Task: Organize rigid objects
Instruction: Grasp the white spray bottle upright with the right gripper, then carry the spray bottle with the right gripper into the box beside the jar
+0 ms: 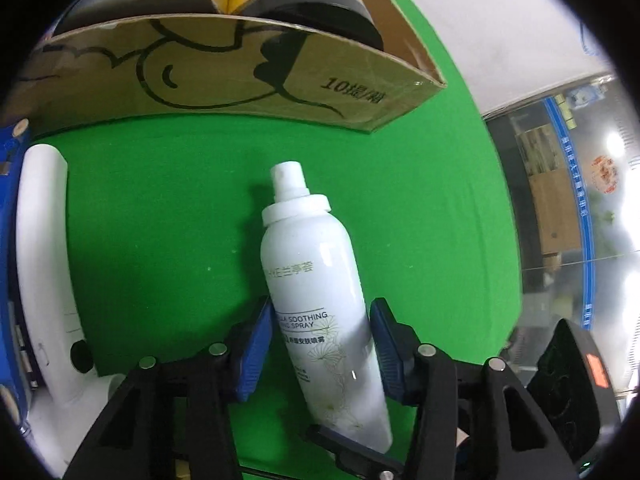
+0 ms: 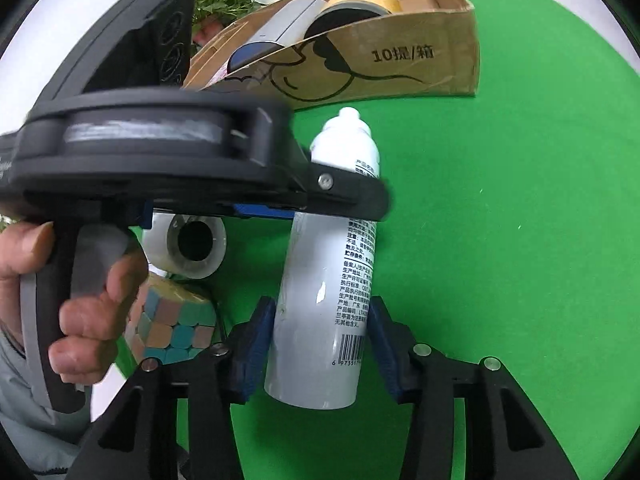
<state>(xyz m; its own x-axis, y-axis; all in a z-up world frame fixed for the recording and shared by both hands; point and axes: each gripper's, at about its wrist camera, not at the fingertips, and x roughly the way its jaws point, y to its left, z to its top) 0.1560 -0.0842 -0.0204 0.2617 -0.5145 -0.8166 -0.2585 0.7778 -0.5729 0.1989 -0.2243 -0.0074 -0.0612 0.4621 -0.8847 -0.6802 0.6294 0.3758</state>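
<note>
A white spray bottle [image 1: 312, 280] lies on the green mat [image 1: 168, 220], its nozzle toward an open cardboard box [image 1: 240, 80]. My left gripper [image 1: 320, 316] is shut on the bottle's middle, a blue pad pressing each side. In the right wrist view the same bottle [image 2: 320, 280] shows its barcode side. There my right gripper [image 2: 322, 316] is shut on its lower body near the base. A finger of the left gripper [image 2: 348, 194] crosses the bottle below its shoulder. The box [image 2: 400, 60] holds a yellow-labelled can [image 2: 360, 4] and a grey cylinder [image 2: 280, 28].
A clear tape roll [image 2: 192, 248] and a pastel puzzle cube [image 2: 172, 328] sit left of the bottle. A person's hand [image 2: 80, 300] grips the left gripper's handle. A white handled device [image 1: 44, 260] lies at the mat's left edge. Open green mat [image 2: 500, 240] stretches to the right.
</note>
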